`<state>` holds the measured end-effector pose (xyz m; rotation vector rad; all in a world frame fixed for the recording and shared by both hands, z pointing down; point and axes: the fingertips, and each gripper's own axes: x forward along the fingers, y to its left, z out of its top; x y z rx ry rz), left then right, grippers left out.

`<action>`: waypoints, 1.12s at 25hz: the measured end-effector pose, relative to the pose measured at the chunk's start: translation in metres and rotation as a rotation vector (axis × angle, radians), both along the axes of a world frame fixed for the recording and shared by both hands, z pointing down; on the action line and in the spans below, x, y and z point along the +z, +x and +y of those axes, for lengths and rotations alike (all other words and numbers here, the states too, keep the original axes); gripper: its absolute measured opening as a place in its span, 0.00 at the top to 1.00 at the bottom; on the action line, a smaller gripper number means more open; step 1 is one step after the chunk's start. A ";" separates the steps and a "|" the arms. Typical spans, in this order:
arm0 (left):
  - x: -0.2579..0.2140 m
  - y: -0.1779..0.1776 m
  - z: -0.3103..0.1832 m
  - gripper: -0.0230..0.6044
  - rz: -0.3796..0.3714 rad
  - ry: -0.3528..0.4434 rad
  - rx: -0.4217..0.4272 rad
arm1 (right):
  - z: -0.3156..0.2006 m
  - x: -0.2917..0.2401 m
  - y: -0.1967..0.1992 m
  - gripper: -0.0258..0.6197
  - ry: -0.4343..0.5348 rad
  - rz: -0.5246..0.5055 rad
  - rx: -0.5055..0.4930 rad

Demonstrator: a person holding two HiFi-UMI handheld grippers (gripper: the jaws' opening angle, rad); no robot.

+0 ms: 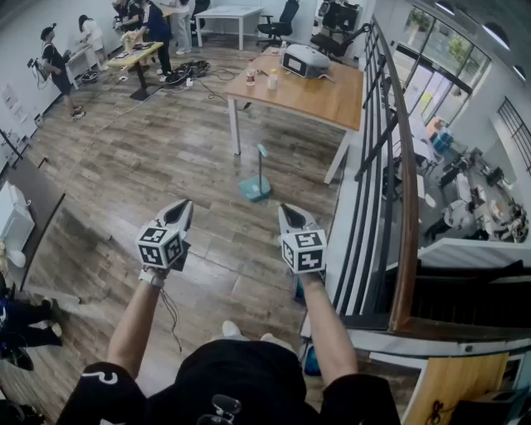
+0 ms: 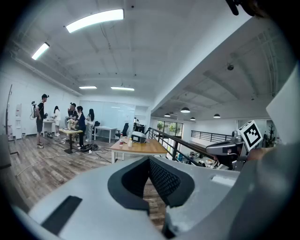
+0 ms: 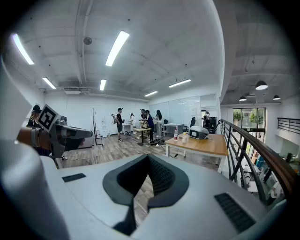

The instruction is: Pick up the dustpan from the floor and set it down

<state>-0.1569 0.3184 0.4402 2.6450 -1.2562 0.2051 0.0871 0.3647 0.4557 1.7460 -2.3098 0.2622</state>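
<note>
Standing on the wood floor (image 1: 149, 166) just in front of the table (image 1: 332, 100) is what looks like a teal dustpan (image 1: 255, 188), its long handle upright. The left gripper (image 1: 182, 207) and right gripper (image 1: 287, 211) hover well short of it, both with jaws closed together on nothing.

wood-plank floor (image 1: 133, 166), white walls (image 2: 23, 103), white ceiling with long strip lights (image 2: 93, 21). wooden table (image 1: 332, 100) on white legs beside a dark railing (image 1: 397, 149) (lower level with desks beyond it). people (image 1: 153, 23) round a far bench (image 1: 137, 56), white desk (image 1: 228, 12), office chair (image 1: 278, 25), tall windows (image 1: 431, 79) at right.
</note>
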 end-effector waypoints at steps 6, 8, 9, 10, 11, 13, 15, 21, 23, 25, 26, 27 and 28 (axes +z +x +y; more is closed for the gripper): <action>0.001 -0.025 -0.019 0.98 0.002 0.001 0.011 | -0.018 -0.002 -0.025 0.97 0.007 0.006 0.008; 0.001 -0.031 -0.025 0.98 0.000 0.001 0.020 | -0.025 -0.003 -0.032 0.97 0.012 0.005 0.012; 0.002 -0.033 -0.029 0.98 -0.001 0.001 0.025 | -0.028 -0.004 -0.035 0.97 0.016 0.004 0.013; 0.002 -0.035 -0.033 0.98 -0.002 0.000 0.030 | -0.032 -0.005 -0.037 0.97 0.020 0.004 0.015; 0.004 -0.035 -0.038 0.98 -0.004 -0.001 0.035 | -0.036 -0.005 -0.038 0.97 0.022 0.004 0.018; 0.007 -0.035 -0.048 0.98 -0.005 -0.004 0.045 | -0.046 -0.004 -0.040 0.97 0.027 0.004 0.029; 0.011 -0.035 -0.059 0.98 -0.004 -0.006 0.055 | -0.057 -0.002 -0.040 0.97 0.031 0.005 0.040; 0.032 -0.026 -0.111 0.98 -0.006 -0.021 0.067 | -0.111 0.012 -0.029 0.97 0.036 0.011 0.053; 0.038 -0.018 -0.137 0.98 -0.011 -0.024 0.067 | -0.139 0.014 -0.020 0.97 0.038 0.016 0.053; 0.042 -0.010 -0.168 0.98 -0.018 -0.027 0.063 | -0.174 0.016 -0.011 0.97 0.032 0.018 0.046; 0.043 -0.006 -0.185 0.98 -0.022 -0.028 0.060 | -0.194 0.016 -0.007 0.96 0.031 0.020 0.040; 0.043 -0.002 -0.202 0.98 -0.025 -0.028 0.056 | -0.214 0.015 -0.003 0.97 0.032 0.022 0.033; 0.042 0.003 -0.220 0.98 -0.027 -0.028 0.052 | -0.235 0.014 0.001 0.97 0.033 0.025 0.025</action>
